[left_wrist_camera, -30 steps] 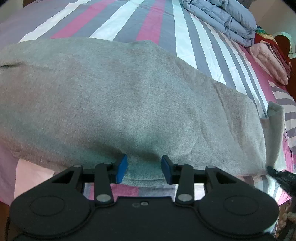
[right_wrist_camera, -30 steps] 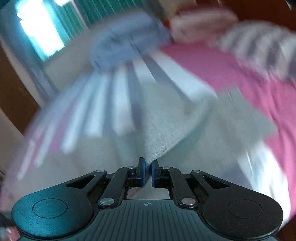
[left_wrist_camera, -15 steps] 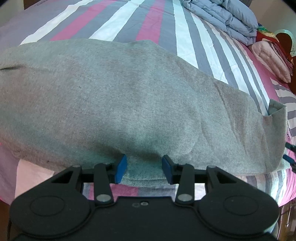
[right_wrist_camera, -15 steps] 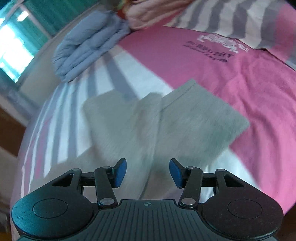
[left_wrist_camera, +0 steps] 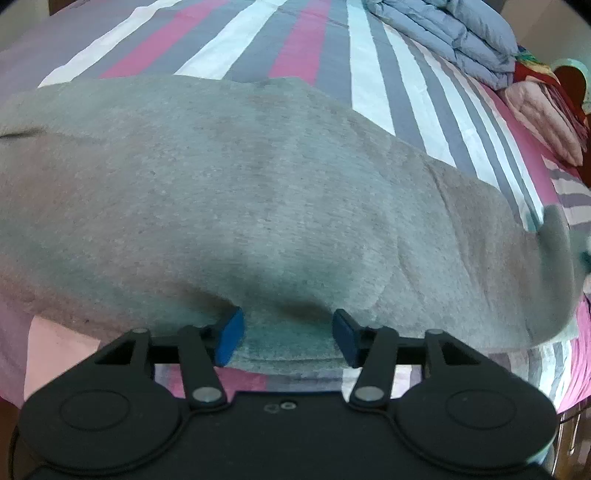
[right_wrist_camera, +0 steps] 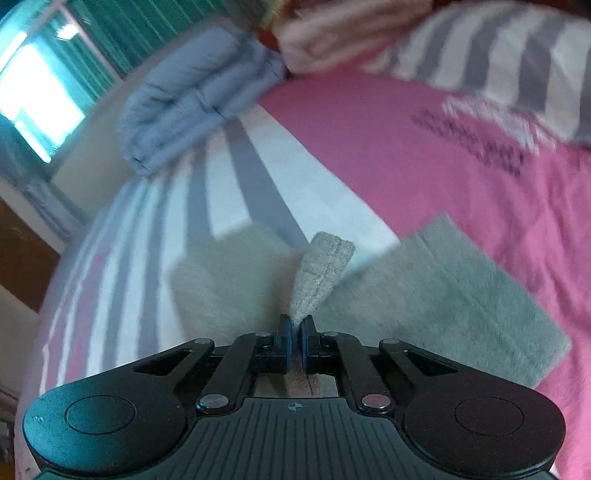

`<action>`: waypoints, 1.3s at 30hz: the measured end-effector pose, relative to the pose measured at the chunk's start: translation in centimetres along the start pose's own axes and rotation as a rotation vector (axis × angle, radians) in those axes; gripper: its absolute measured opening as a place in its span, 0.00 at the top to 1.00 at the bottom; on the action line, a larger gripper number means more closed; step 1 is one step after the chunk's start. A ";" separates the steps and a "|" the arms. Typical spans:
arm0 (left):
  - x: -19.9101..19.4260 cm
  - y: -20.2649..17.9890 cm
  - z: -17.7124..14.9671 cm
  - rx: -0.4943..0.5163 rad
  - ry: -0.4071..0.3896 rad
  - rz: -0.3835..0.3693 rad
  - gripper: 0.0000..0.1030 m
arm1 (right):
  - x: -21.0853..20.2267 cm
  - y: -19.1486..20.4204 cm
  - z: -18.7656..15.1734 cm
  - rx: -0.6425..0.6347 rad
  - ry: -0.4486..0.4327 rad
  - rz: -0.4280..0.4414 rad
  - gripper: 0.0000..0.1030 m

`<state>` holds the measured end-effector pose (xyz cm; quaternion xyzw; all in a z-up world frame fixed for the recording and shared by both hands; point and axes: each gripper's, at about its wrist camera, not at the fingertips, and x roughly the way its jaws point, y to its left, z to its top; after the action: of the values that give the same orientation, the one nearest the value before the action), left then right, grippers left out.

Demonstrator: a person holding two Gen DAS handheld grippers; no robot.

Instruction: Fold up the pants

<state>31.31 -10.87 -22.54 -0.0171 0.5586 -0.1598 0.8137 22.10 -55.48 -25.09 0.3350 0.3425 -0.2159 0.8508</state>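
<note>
Grey fleece pants (left_wrist_camera: pixel 258 192) lie spread across a striped bed. My left gripper (left_wrist_camera: pixel 286 334) is open, its blue pads on either side of the pants' near edge, low over the cloth. In the right wrist view the pant legs' ends (right_wrist_camera: pixel 443 295) lie on the pink sheet. My right gripper (right_wrist_camera: pixel 294 334) is shut on a pinched-up corner of one leg hem (right_wrist_camera: pixel 325 266), which stands up between the pads. The lifted hem end also shows at the far right of the left wrist view (left_wrist_camera: pixel 554 236).
A folded blue-grey quilt (left_wrist_camera: pixel 450 33) lies at the head of the bed, also in the right wrist view (right_wrist_camera: pixel 192 110). Pink folded bedding (left_wrist_camera: pixel 543 118) sits beside it. A striped pillow (right_wrist_camera: pixel 498 48) lies beyond the pink sheet (right_wrist_camera: pixel 424 155). A window (right_wrist_camera: pixel 40 88) is at the left.
My right gripper, open half a second ago, has shut on the pant leg hem and lifted it. The left gripper has stayed open at the pants' near edge.
</note>
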 end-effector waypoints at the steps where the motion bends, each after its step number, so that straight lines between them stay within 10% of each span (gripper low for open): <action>1: 0.0 -0.1 -0.1 0.006 -0.003 0.003 0.54 | -1.3 0.5 0.4 -0.031 -0.044 -0.005 0.95; 5: -0.1 -0.2 -0.2 0.006 -0.008 0.000 0.53 | -5.8 0.4 0.4 -0.114 -0.153 -0.044 0.95; 18: -0.3 -0.2 -0.4 0.004 -0.012 0.004 0.52 | -3.3 -7.3 -4.4 0.057 0.056 -0.213 0.94; 23: -0.3 0.1 -0.4 0.000 -0.010 -0.003 0.52 | -5.3 -7.4 -3.7 0.037 0.012 -0.304 0.65; 39: -1.4 0.5 0.3 -0.012 -0.052 0.016 0.51 | -3.4 -3.6 -3.5 -0.065 0.034 -0.155 0.61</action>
<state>31.26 -10.09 -21.20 -0.0216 0.5385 -0.1497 0.8289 16.12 -54.95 -26.04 0.2830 0.3885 -0.2644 0.8361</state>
